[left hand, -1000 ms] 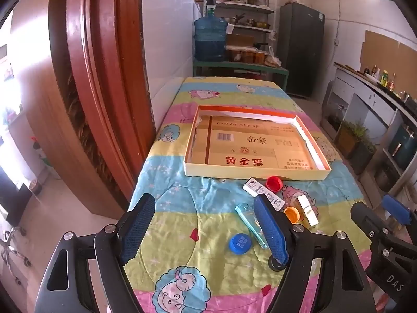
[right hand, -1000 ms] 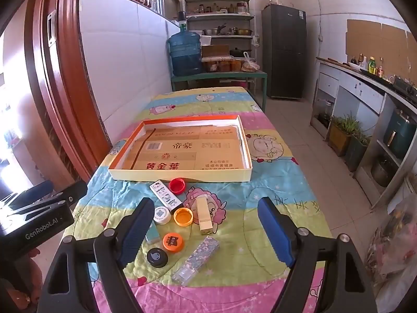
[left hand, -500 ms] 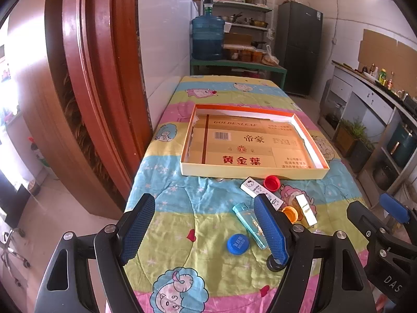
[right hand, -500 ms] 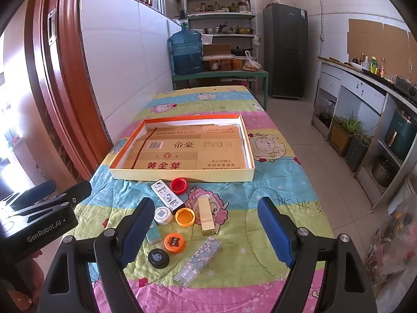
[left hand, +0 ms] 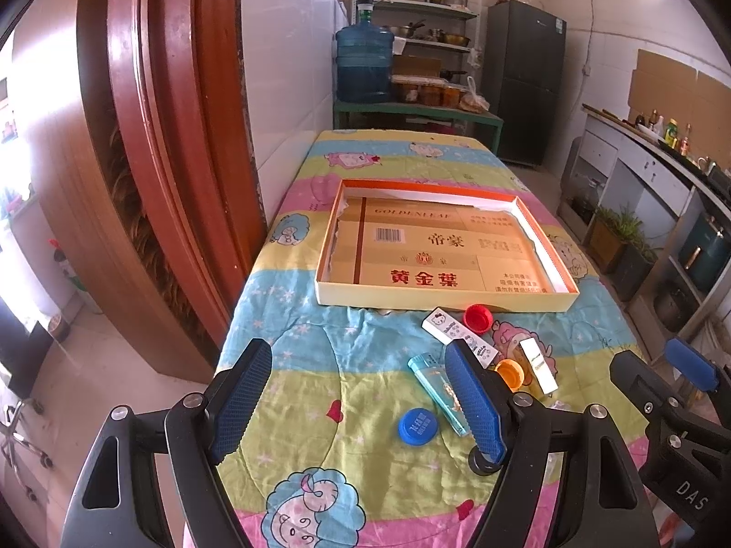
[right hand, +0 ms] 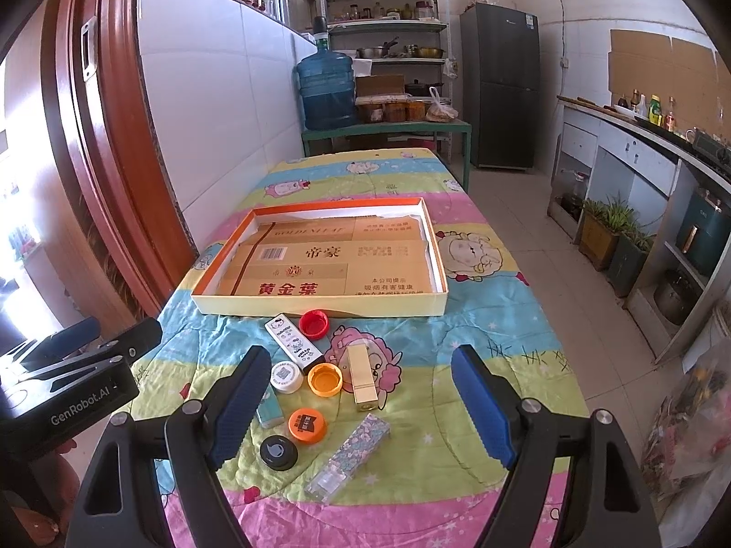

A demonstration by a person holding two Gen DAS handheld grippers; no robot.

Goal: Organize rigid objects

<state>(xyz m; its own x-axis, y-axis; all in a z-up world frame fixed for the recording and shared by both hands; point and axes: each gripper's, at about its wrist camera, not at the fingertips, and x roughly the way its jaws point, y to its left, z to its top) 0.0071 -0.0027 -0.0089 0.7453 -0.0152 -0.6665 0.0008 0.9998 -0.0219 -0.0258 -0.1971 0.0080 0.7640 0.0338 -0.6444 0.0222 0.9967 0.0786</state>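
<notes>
A shallow cardboard tray [right hand: 320,306] [left hand: 447,299] lies mid-table, lined with flattened carton. In front of it sit several small items: a red cap [right hand: 314,323], a white cartoon lighter [right hand: 294,338], a white cap [right hand: 286,376], an orange cap [right hand: 325,379], a gold lighter [right hand: 362,379], an orange-black cap [right hand: 307,424], a black cap [right hand: 278,453], a floral lighter [right hand: 349,456], a teal lighter [left hand: 438,392] and a blue cap [left hand: 417,426]. My left gripper [left hand: 358,404] is open above the near table edge, left of the items. My right gripper [right hand: 361,406] hangs open over the cluster, holding nothing.
A cartoon-print quilt [right hand: 479,319] covers the table. A red wooden door frame [left hand: 150,160] and tiled wall run along the left. A green stand with a water jug [right hand: 326,91] is behind the table; counters and potted plants [right hand: 612,228] line the right.
Both grippers have drawn back and risen slightly, so the table and tray sit a little lower and farther in view. Nothing on the table has moved.
</notes>
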